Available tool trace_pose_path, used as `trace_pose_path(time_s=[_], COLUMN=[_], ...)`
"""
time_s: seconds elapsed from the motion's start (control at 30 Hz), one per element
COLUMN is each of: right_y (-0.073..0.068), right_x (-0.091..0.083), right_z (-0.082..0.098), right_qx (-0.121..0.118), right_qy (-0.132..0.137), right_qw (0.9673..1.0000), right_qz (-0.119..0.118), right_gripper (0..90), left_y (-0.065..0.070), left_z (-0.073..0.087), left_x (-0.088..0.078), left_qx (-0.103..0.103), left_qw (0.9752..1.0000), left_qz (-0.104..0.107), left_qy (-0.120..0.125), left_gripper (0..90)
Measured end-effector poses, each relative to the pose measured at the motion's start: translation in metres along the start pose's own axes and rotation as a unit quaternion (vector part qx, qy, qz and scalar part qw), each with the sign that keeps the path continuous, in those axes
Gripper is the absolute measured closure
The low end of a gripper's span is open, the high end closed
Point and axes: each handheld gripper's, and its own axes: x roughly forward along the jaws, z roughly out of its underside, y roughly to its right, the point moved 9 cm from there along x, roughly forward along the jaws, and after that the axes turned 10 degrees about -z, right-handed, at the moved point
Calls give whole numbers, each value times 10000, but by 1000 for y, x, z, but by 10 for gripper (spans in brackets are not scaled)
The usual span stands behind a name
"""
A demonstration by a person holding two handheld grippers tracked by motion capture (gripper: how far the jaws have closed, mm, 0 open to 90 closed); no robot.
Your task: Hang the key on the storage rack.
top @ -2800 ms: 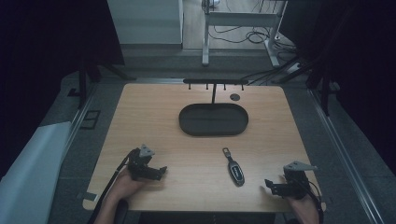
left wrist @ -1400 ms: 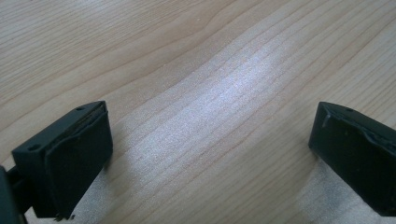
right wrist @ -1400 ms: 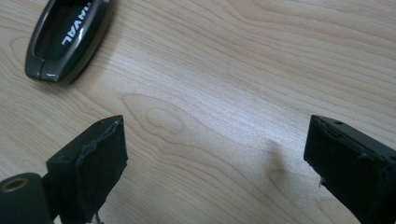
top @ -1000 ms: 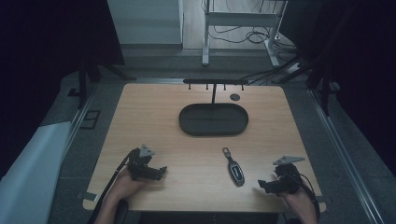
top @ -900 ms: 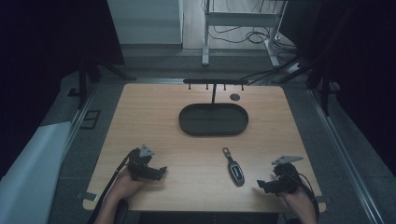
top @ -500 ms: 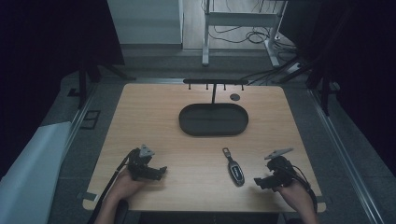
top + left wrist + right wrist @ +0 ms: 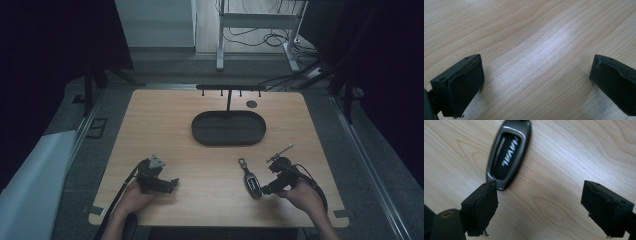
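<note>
A dark car key fob (image 7: pixel 251 181) with a metal ring lies on the wooden table (image 7: pixel 165 125), front right of centre. Up close in the right gripper view the key fob (image 7: pixel 508 155) bears white lettering and lies just beyond the left jaw. My right gripper (image 7: pixel 266 189) is open, just right of the fob, and the right gripper (image 7: pixel 539 207) has only bare wood between its jaws. My left gripper (image 7: pixel 173 184) rests open at the front left, and the left gripper (image 7: pixel 536 82) likewise has bare wood between its jaws.
A black oval tray (image 7: pixel 228 128) lies at the middle back of the table, with a black hook rack (image 7: pixel 229 89) standing behind it and a small dark disc (image 7: pixel 251 104) at the back right. Floor and cables surround the table.
My right gripper has moved left and slightly forward from the front right corner, ending beside the key fob. The left gripper and the fob have stayed put.
</note>
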Motion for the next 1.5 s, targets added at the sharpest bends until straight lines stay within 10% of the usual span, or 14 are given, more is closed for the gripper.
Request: trace_pose_path(time_s=[0.77, 1.17, 1.5], right_y=[-22, -22, -20], right_x=[34, 51, 40], right_z=[-39, -45, -50], right_qx=[190, -257, -673], right_qy=[-925, -1289, -1172], right_qw=[9955, 9908, 9907], right_qz=[-96, 308, 174], right_gripper=[364, 444, 467], left_y=[0, 0, 0], left_z=[0, 0, 0], left_x=[0, 0, 0], left_qx=[-2, -4, -7], left_qw=[10000, 10000, 10000], left_qz=[2, 4, -1], left_qy=[0, 1, 10], left_gripper=[0, 0, 0])
